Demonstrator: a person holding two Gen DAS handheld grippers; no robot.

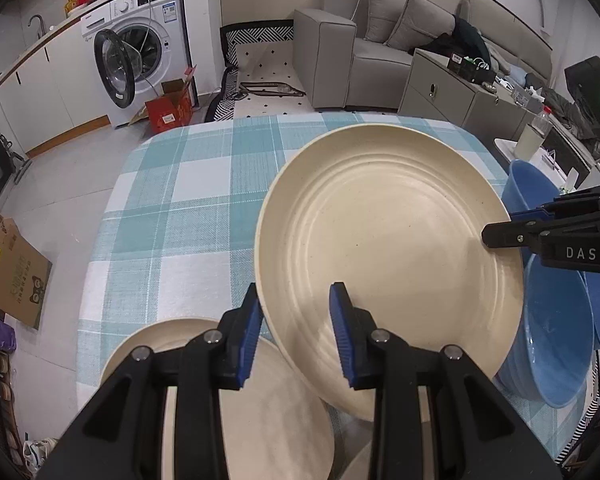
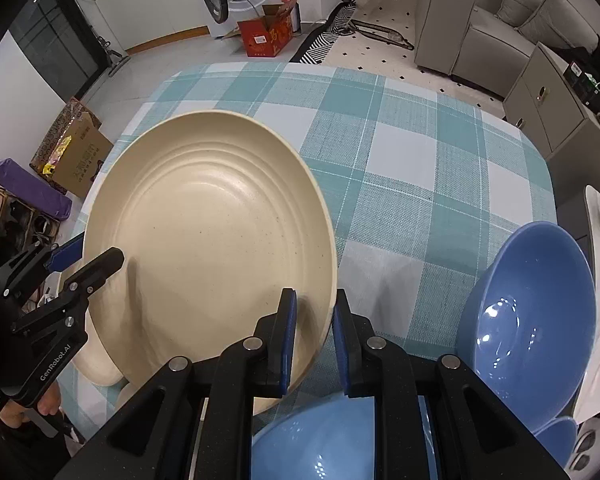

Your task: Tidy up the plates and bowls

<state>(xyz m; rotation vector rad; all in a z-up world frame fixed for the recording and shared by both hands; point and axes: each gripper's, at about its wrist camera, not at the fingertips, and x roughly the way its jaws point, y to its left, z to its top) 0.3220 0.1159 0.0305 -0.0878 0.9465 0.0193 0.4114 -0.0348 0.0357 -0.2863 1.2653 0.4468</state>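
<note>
A large cream plate (image 1: 380, 240) (image 2: 204, 232) hangs tilted above the teal checked table (image 1: 180, 200), held by both grippers. My left gripper (image 1: 296, 300) is shut on the plate's left rim, and in the right wrist view this left gripper (image 2: 88, 256) has one finger on top and one underneath. My right gripper (image 2: 314, 300) is shut on the opposite rim, with a finger lying on the plate's face. A second cream plate (image 1: 280, 400) lies on the table below my left gripper. Blue bowls (image 2: 532, 320) (image 1: 556, 340) sit at the right, and another blue bowl (image 2: 332, 440) is under my right gripper.
Beyond the table's far edge are a washing machine (image 1: 140, 60) with its door open, a red box (image 1: 168, 112), a grey sofa (image 1: 360, 60) and a grey cabinet (image 1: 440, 92). A cardboard box (image 1: 16, 276) lies on the floor to the left.
</note>
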